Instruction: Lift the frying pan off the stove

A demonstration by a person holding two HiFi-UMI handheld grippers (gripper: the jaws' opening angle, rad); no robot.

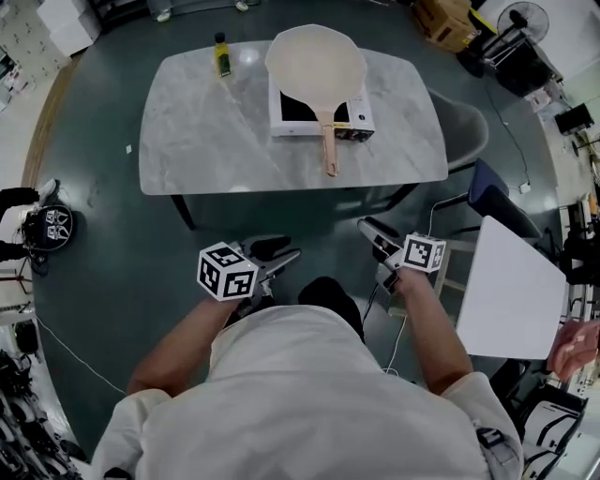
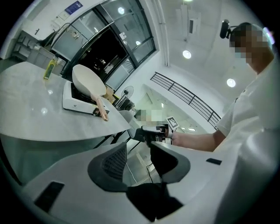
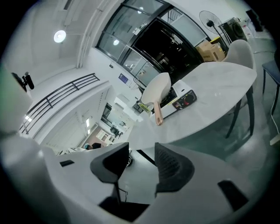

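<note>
A pale cream frying pan (image 1: pixel 316 61) with a wooden handle (image 1: pixel 329 145) sits on a white single-burner stove (image 1: pixel 352 118) at the far side of a grey marble table (image 1: pixel 206 141). Both grippers are held low in front of the person, well short of the table. My left gripper (image 1: pixel 286 251) is open with nothing between its jaws. My right gripper (image 1: pixel 367 228) is also open and empty. In the left gripper view the pan (image 2: pixel 87 80) and stove (image 2: pixel 76 101) lie far off beyond my jaws (image 2: pixel 138 159). The right gripper view shows the pan (image 3: pixel 156 89) past my jaws (image 3: pixel 142 164).
A small yellow bottle (image 1: pixel 222 54) stands at the table's far left. A grey chair (image 1: pixel 464 122) is tucked at the table's right end. A white board (image 1: pixel 511 291) lies to the right of the person. A fan (image 1: pixel 522 17) and cardboard boxes (image 1: pixel 445 21) stand at the back right.
</note>
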